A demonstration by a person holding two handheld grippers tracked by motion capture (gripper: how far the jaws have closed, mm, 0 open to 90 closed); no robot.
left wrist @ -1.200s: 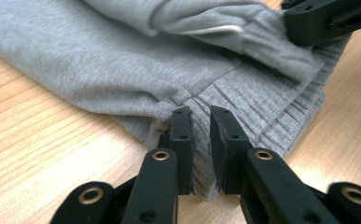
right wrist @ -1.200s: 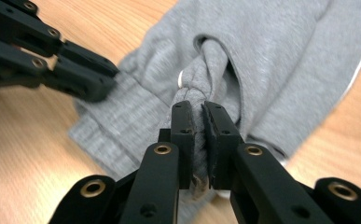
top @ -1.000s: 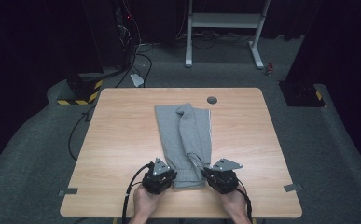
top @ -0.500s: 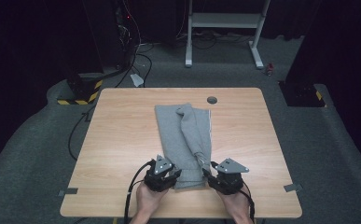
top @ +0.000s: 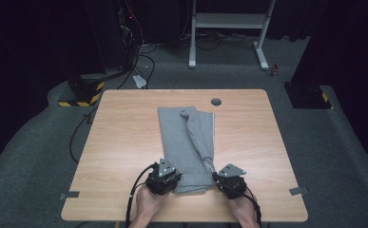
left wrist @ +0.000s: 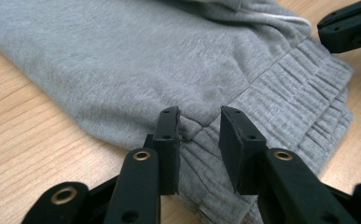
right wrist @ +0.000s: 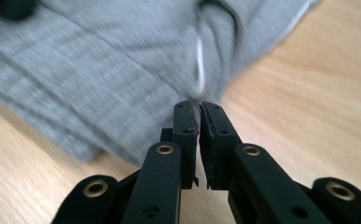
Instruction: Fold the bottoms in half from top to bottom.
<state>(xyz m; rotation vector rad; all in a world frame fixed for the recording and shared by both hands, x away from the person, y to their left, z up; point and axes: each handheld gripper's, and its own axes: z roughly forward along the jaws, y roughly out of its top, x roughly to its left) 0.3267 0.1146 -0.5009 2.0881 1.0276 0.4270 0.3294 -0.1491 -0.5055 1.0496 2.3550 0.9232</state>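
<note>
Garment: a grey sweatshirt (top: 186, 142), folded into a long strip, was seen lying flat on the wooden table (top: 124, 137), its ribbed hem (left wrist: 299, 88) at the end nearest the person.
Sleeve: one sleeve (top: 200, 135) was laid over the sweatshirt's right half, running towards the hem.
Left gripper: the left gripper (left wrist: 199, 128) was placed at the sweatshirt's near left corner; its jaws were parted, with a fold of hem fabric between them, touched by the left pad and not squeezed. The jaws had just been closing.
Right gripper: the right gripper (right wrist: 199, 109) was placed at the sweatshirt's near right corner; its jaws had just been closing and were seen brought together, tips at the cloth's edge. Whether cloth was pinched could not be told from the blurred picture.
Hands: both hands (top: 148, 204) were seen just below the sweatshirt's hem.
Table hole: a round grommet (top: 216, 101) was noted beyond the sweatshirt's far right corner.
</note>
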